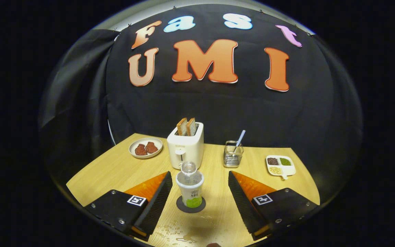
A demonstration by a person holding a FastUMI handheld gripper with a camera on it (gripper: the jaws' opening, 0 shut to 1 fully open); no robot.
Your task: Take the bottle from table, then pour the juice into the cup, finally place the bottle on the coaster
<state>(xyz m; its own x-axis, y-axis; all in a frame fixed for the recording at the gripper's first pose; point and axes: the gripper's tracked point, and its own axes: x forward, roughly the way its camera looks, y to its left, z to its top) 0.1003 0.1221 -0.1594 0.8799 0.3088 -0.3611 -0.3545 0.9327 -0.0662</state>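
Wooden table [122, 171] carries every item. Gripper [197, 192] fingers are spread wide apart and touch nothing. Bottle [190, 187] stands upright on the dark coaster [183, 207], between the fingers, clear of both. Beyond the bottle sits the toaster [186, 148] holding two bread slices [187, 126]. Plate [145, 148], utensil rack [233, 156] and divided tray [280, 165] lie farther back. Liquid drops [178, 233] mark the table near the fingers.

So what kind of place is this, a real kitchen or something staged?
Probably a staged breakfast table in a demo booth: a toaster holding bread, a plate of food, and black cloth behind the table. The open gripper flanks the bottle on its coaster.
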